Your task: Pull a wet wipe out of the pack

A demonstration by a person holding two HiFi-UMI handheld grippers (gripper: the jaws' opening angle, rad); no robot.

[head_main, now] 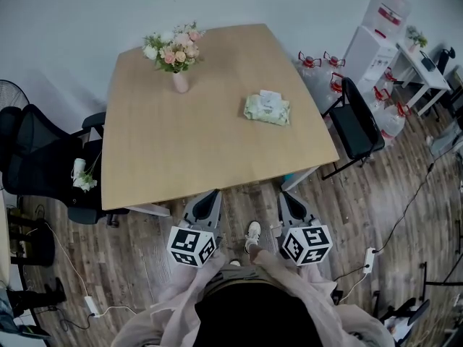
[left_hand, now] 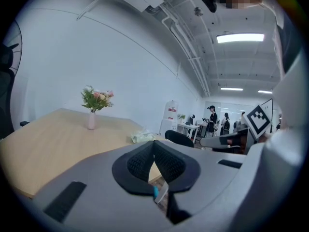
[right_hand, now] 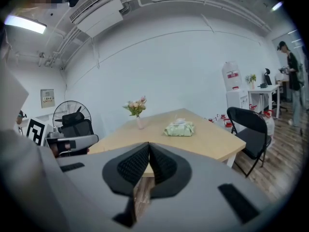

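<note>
The pale green wet wipe pack (head_main: 267, 109) lies on the right half of the wooden table (head_main: 166, 150), a white wipe tip sticking up from its top; it also shows far off as the pack (right_hand: 179, 128) and the pack (left_hand: 142, 137). My left gripper (head_main: 212, 196) and right gripper (head_main: 286, 196) hover side by side just off the table's near edge, well short of the pack. Both are shut with nothing between the jaws: the left gripper (left_hand: 154, 144) and the right gripper (right_hand: 148, 145) show their pads meeting.
A pink vase of flowers (head_main: 176, 56) stands at the table's far left. A black office chair (head_main: 51, 161) sits left of the table, a black chair (head_main: 358, 129) right of it. A water dispenser (head_main: 376, 35) and bottles stand at the far right. Cables cross the wooden floor.
</note>
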